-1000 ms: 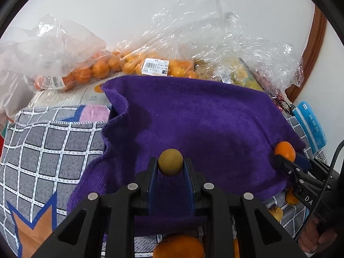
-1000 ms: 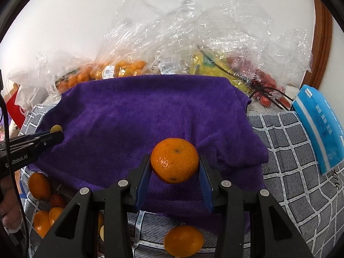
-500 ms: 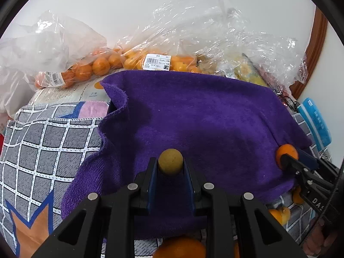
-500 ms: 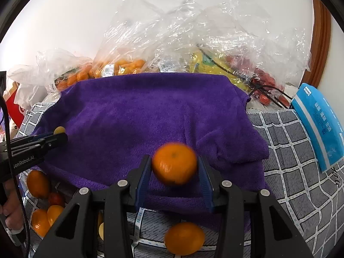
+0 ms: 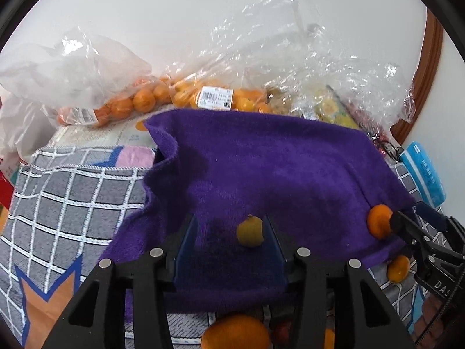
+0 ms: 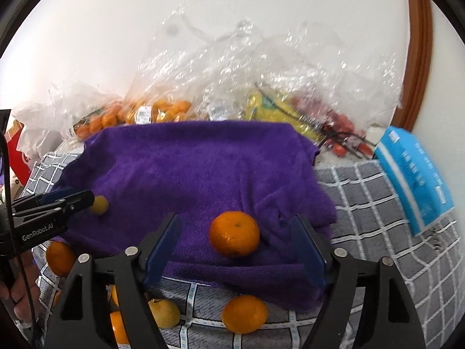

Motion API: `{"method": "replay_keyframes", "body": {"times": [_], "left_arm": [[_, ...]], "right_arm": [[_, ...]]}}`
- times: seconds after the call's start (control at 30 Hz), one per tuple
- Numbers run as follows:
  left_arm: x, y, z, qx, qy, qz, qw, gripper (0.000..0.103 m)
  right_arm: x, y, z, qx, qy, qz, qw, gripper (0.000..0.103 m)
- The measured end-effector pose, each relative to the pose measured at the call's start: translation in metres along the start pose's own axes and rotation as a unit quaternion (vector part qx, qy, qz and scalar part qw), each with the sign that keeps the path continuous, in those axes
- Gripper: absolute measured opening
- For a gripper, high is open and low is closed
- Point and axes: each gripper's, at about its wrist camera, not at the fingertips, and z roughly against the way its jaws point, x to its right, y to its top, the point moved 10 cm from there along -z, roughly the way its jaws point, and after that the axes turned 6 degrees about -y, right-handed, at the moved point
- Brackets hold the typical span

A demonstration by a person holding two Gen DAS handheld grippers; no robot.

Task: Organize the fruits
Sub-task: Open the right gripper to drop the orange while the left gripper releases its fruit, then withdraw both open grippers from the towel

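1. Nearest, on the grey checked cloth (image 6: 377, 203) below the front hem of the purple towel (image 6: 203, 168), loose fruit waits: an orange (image 6: 244, 314), a yellowish one (image 6: 164, 312) and another orange (image 6: 60, 258) at the left.
2. The right gripper (image 6: 235, 247) has its jaws spreading wide; the mandarin (image 6: 234, 233) lies between them on the towel, touched by neither pad.
3. The left gripper (image 5: 229, 241) is spreading its jaws too; the small yellow fruit (image 5: 250, 231) sits on the towel between them, just beside the right-hand pad, and whether it touches I cannot tell.
4. Both fruits look set down, so I'd judge the step to be the release. To do it well, lift each tool straight up and back, because a sideways brush could roll a round fruit.
5. The mandarin rests near the towel's front fold, beside a rumple; a nudge might send it off the hem towards the loose fruit.
6. Further in, the towel is bare and broad, good room for more fruit.
7. Behind it, plastic bags of oranges (image 5: 139, 101) crowd the wall, and a blue packet (image 6: 415, 180) lies at the right.
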Motion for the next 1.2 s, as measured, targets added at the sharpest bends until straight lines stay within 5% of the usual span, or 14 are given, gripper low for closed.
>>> {"method": "replay_keyframes", "body": {"times": [0.3, 0.6, 0.73, 1.2], "left_arm": [[0.013, 0.002, 0.046, 0.025, -0.007, -0.015, 0.9996, 0.044], [0.031, -0.026, 0.094, 0.031, -0.02, -0.033, 0.9988, 0.044], [0.033, -0.039, 0.113, 0.033, -0.027, -0.031, 0.9986, 0.044], [0.012, -0.078, 0.142, 0.017, -0.022, -0.023, 0.9994, 0.044]], "right_arm": [[0.004, 0.004, 0.067, 0.029, 0.01, -0.011, 0.999, 0.092], [0.015, -0.017, 0.135, 0.064, -0.025, -0.014, 0.998, 0.092], [0.016, -0.029, 0.157, 0.077, 0.011, -0.031, 0.997, 0.092], [0.033, -0.059, 0.18, 0.082, 0.014, -0.09, 0.992, 0.092]]}}
